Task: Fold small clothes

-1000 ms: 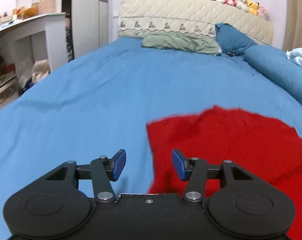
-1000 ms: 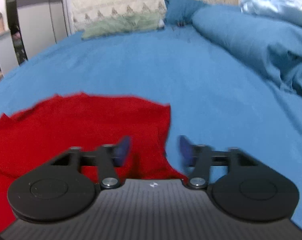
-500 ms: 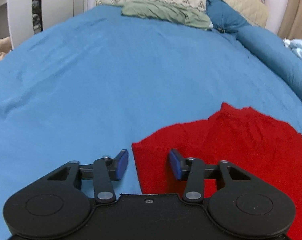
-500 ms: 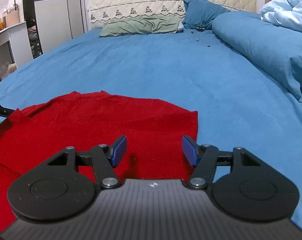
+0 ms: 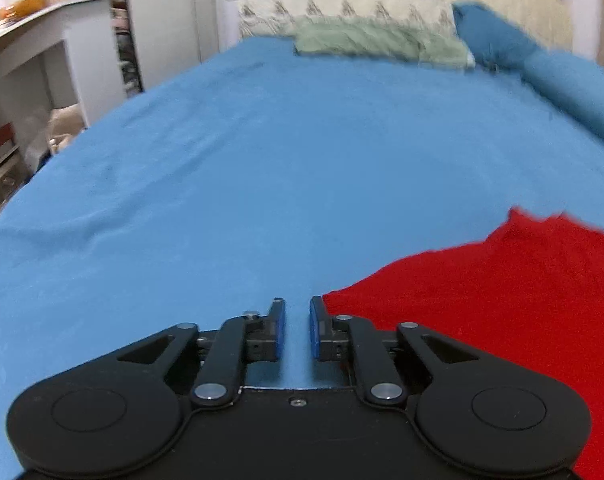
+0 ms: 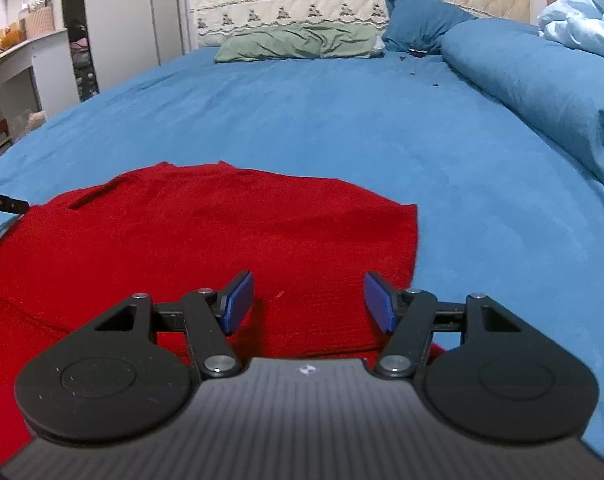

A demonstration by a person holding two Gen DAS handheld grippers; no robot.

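Observation:
A red garment (image 6: pixel 222 240) lies spread flat on the blue bed sheet (image 6: pixel 382 140). My right gripper (image 6: pixel 306 300) hovers open over its near right part, with red cloth under both pads and the right edge just past the right finger. In the left wrist view the garment (image 5: pixel 502 320) fills the lower right. My left gripper (image 5: pixel 297 312) is closing to a narrow gap at the garment's left corner. Only blue sheet (image 5: pixel 262 180) shows between its pads, and the corner lies against the right fingertip (image 5: pixel 316 308). A black tip (image 6: pixel 6 203) of that gripper shows at the left edge of the right wrist view.
At the head of the bed lie a green pillow (image 6: pixel 298 42) and a dark blue pillow (image 6: pixel 418 20). A rolled blue duvet (image 6: pixel 542 80) and a pale blue blanket (image 6: pixel 582 24) run along the right side. A white desk with shelves (image 5: pixel 42 60) stands left of the bed.
The left gripper's jaws have narrowed from wide to a slim gap, and it has shifted left, so the red corner now sits beside its right finger. The right gripper stays open over the cloth.

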